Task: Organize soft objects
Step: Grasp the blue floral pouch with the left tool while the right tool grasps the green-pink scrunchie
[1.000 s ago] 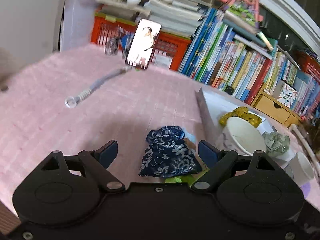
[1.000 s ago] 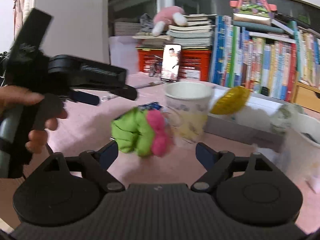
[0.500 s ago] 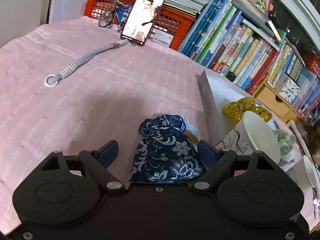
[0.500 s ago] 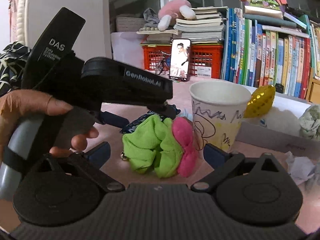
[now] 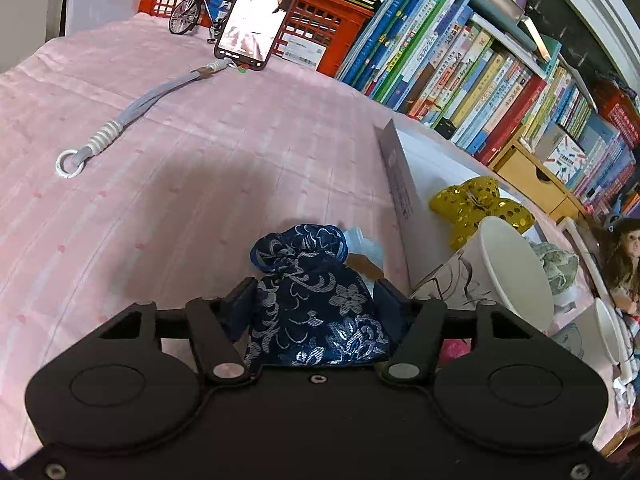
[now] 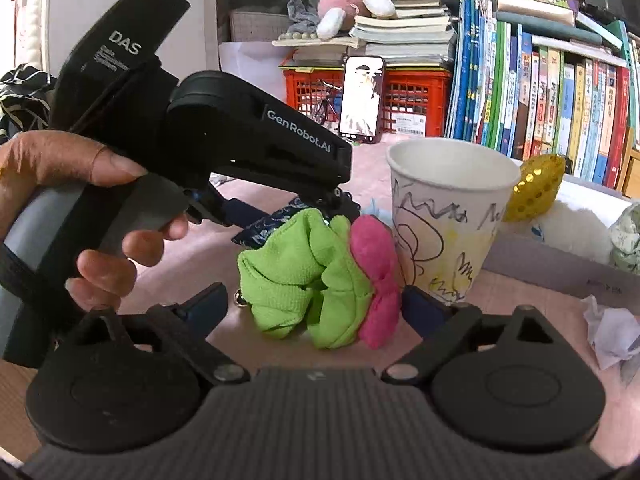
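The left gripper [image 5: 316, 304] has just been closing, its 2 pads now pressing the flanks of the navy floral brocade drawstring pouch [image 5: 316, 300] lying on the pink tablecloth [image 5: 200, 184]. The right gripper [image 6: 316, 304] is hanging released around the lime-green and pink fabric scrunchie [image 6: 320, 276]. Lift straight, I reckon, clearing the scribbled paper cup [image 5: 504, 276] and grey box wall [image 5: 400, 192] beyond.
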A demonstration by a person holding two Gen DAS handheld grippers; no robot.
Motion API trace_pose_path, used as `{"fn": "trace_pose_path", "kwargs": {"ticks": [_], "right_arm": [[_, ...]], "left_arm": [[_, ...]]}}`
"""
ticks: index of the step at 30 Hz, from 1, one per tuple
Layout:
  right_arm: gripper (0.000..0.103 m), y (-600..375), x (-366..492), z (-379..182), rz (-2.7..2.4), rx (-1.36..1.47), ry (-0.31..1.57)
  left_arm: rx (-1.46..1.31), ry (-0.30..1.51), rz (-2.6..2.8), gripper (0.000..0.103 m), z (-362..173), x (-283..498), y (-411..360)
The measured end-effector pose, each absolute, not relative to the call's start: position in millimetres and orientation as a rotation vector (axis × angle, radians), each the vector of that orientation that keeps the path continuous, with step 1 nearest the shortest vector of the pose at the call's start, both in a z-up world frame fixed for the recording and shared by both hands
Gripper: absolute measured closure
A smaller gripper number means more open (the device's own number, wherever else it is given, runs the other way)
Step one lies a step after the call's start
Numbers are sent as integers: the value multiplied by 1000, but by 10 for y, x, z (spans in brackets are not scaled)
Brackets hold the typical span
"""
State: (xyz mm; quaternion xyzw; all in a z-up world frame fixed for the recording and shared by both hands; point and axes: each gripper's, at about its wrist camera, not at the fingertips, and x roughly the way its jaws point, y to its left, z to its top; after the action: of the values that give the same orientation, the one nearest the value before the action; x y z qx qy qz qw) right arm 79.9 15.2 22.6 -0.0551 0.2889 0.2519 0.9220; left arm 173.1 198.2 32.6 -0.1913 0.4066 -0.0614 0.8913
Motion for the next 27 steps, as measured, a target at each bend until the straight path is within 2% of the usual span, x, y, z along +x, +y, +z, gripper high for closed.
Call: {"fn": "trace_pose_path", "kwargs": {"ticks": [3, 6, 15, 19, 27], "right_arm": [[14, 134, 810, 223, 524, -102, 607], [30, 138, 804, 209, 519, -104, 612], [48, 94, 795, 235, 518, -77, 609], [53, 49, 791, 273, 503, -64, 598], [54, -49, 728, 353, 497, -59, 575]], "left_arm": [[-389, 843, -128, 49, 335, 1717, 1975], [-388, 839, -122, 53, 346, 1702, 1972], [-382, 819, -101, 60, 406, 1622, 1978], [-375, 800, -98, 60, 472, 1562, 1972], [-316, 738, -86, 60, 670, 1416, 1901]]}}
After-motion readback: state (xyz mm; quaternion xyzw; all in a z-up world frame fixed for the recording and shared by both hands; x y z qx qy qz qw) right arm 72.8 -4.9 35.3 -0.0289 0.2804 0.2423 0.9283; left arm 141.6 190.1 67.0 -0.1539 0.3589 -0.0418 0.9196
